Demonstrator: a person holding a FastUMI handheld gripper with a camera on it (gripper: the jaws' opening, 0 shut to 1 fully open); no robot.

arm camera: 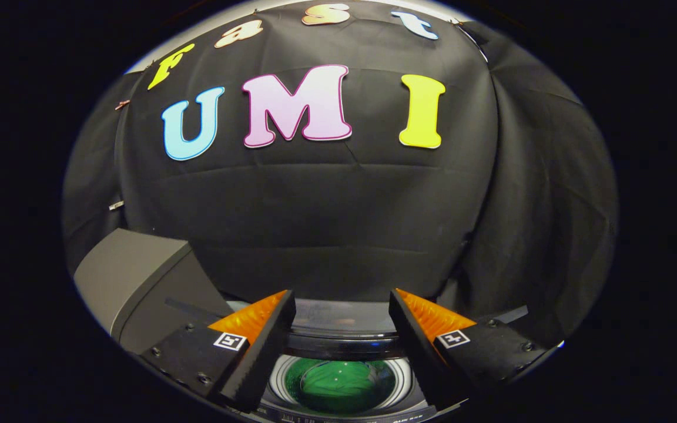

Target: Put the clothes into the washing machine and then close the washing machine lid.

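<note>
Below and between the spread fingers, the open drum (pixel 338 385) of the top-loading washing machine (pixel 344 338) is seen, with a green garment (pixel 338 382) lying inside it. To the left of the left finger, a grey slab (pixel 133 282) is seen tilted upward; it is judged to be the raised washing machine lid, although its hinge line cannot be made out. The gripper (pixel 341 305) is held with its fingers wide apart, and nothing is pinched between them. The garment is judged to be already loaded, so only the lid closing is taken to remain. That move turns on one relation: the lid lies to the left of the gripper and level with the fingers, while the drum opening lies lower, between them. A leftward approach is therefore called for, followed by a downward swing of the lid over the opening.
</note>
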